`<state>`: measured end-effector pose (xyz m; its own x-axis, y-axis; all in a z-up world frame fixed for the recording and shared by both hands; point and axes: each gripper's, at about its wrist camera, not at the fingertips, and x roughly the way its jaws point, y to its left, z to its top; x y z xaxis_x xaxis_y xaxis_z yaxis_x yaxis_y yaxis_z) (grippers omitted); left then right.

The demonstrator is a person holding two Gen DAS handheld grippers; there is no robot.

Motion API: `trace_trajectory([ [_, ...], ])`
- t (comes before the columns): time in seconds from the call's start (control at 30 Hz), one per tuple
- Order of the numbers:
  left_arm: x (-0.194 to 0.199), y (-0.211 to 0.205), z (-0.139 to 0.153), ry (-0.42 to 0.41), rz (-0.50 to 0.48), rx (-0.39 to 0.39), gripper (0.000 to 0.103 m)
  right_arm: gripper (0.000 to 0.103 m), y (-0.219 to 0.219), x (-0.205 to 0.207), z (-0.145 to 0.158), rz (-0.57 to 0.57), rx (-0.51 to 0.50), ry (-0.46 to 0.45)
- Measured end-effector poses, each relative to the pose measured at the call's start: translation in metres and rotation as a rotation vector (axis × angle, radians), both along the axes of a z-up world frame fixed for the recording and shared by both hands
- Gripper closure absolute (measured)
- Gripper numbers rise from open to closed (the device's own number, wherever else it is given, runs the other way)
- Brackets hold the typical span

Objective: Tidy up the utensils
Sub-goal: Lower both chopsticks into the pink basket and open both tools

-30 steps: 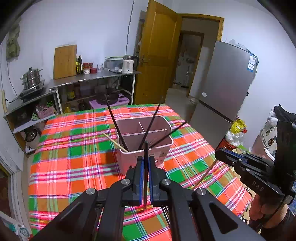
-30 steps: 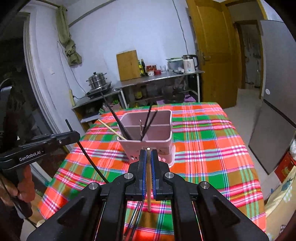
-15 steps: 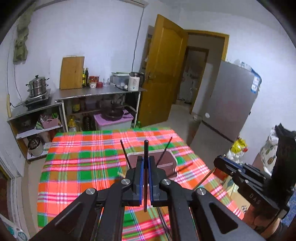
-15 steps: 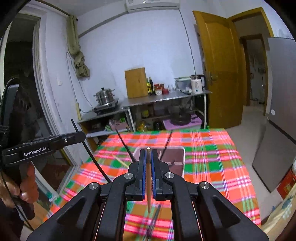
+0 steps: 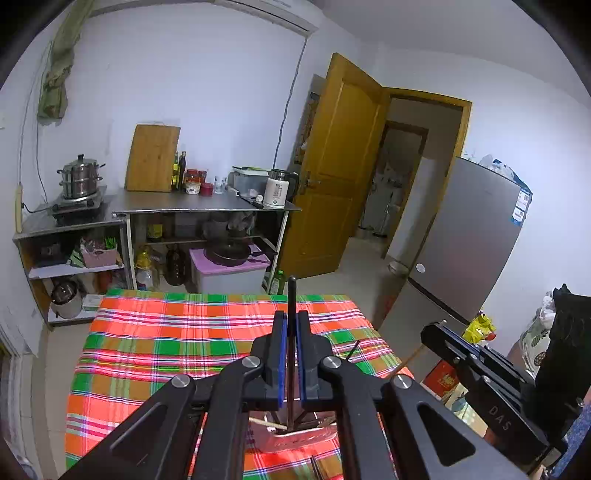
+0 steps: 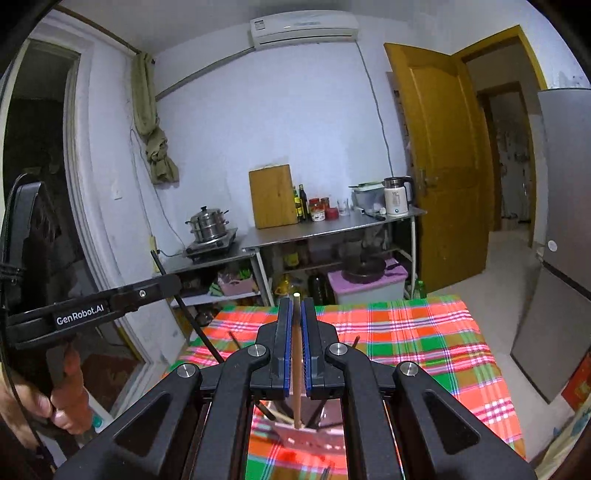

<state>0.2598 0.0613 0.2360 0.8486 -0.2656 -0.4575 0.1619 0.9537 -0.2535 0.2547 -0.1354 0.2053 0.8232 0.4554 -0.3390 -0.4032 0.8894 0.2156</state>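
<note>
Plaid cloth (image 5: 177, 354) in orange, green and pink covers the table and fills the lower middle of both views. At the upper left a steamer pot (image 5: 79, 177) sits on a burner, then a wooden cutting board (image 5: 153, 158) leans on the pale wall above a steel counter (image 5: 192, 203) with bottles and a white kettle (image 5: 276, 192). Further right an ochre door (image 5: 332, 173) stands open, and a grey fridge (image 5: 469, 240) is at the right.

The left gripper (image 5: 291, 321) is clamped on a black chopstick (image 5: 291, 295), upright between its blue pads. The right gripper (image 6: 296, 306) is closed on a wooden chopstick (image 6: 296, 365). Under both, at the bottom centre, the pink utensil holder (image 6: 314, 437) is mostly hidden, with chopsticks sticking out.

Only the right wrist view shows the air conditioner (image 6: 303, 27) at the top and a hand (image 6: 62, 391) on the left gripper's handle at the lower left.
</note>
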Motion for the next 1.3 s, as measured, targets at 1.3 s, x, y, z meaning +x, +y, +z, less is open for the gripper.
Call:
trace_trajectory([
  [1.3,-0.009,-0.01,-0.077,0.074,-0.003,0.079,0.095,0.09,-0.012,0.005,-0.054,0.003,-0.047,0.134],
])
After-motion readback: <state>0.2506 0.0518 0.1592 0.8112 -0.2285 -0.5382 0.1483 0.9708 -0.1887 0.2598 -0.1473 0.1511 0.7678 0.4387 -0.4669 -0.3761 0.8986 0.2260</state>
